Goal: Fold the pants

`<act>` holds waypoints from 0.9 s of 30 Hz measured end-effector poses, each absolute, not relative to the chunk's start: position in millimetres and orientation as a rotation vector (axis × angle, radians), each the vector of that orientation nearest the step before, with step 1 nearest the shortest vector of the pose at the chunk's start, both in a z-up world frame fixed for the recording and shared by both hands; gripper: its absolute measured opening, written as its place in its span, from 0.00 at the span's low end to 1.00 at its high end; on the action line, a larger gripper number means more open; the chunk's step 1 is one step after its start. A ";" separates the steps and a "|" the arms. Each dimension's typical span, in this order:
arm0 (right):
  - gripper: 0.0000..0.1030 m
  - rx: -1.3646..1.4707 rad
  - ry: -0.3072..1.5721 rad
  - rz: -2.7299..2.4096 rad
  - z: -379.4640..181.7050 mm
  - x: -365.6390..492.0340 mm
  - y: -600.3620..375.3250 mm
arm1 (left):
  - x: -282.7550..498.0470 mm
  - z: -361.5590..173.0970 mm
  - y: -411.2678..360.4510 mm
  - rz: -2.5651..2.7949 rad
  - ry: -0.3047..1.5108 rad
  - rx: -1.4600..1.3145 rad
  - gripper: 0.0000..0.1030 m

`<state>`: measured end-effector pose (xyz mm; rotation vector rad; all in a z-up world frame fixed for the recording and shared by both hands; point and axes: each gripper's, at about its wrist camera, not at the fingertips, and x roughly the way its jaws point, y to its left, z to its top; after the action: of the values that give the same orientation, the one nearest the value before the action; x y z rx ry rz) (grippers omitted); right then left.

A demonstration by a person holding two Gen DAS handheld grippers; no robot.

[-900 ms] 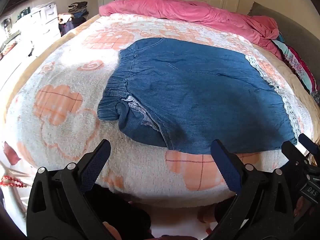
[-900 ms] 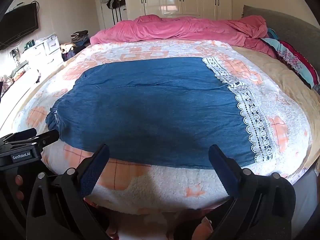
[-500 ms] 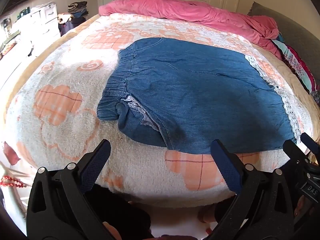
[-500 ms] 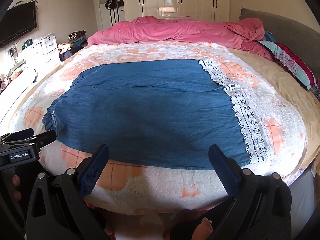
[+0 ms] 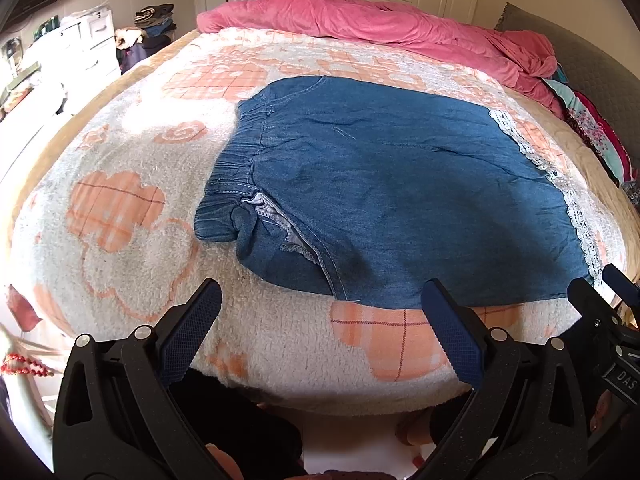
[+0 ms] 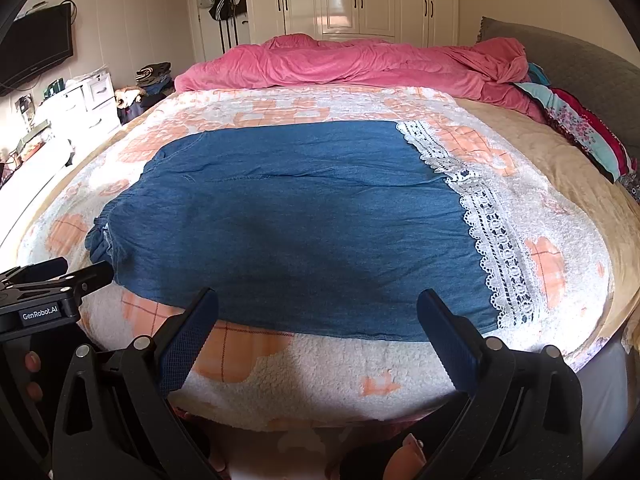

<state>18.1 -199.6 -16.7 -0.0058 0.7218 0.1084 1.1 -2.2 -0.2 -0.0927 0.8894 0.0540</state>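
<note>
Soft blue denim pants (image 5: 400, 200), elastic gathered waistband, white lace hem, spread flat on fleecy orange-patterned bed (image 5: 120, 280), just ahead of fingertips. Left gripper (image 5: 320, 320) and right gripper (image 6: 318, 326) hovering low at bed edge, ribbed blue fingers (image 6: 188, 340) wide apart, apparently touching nothing.

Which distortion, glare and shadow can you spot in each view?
Left wrist view: fisheye bulges the bed; sunlight bleaches the blanket's left, and the dresser is washed out. Right wrist view: glare shines on the wardrobe doors; a soft shadow darkens the pants near their front edge.
</note>
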 end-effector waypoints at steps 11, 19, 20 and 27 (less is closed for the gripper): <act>0.96 -0.004 0.721 0.108 -16.8 17.8 -200.5 | 0.1 3.0 -1.5 0.055 0.884 -0.091 0.91; 0.96 -0.002 0.723 0.108 -18.0 18.1 -199.8 | -0.8 5.4 -0.5 0.054 0.880 -0.088 0.91; 0.96 -0.002 0.724 0.109 -18.0 18.2 -199.6 | -0.7 5.6 -0.7 0.053 0.880 -0.088 0.91; 0.96 -0.006 0.726 0.108 -18.7 19.0 -197.9 | 0.7 5.4 -1.7 0.055 0.883 -0.083 0.91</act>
<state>19.0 -197.9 -18.7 -0.0059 0.7257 0.1080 0.7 -1.7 5.4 -0.0830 0.8829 0.0548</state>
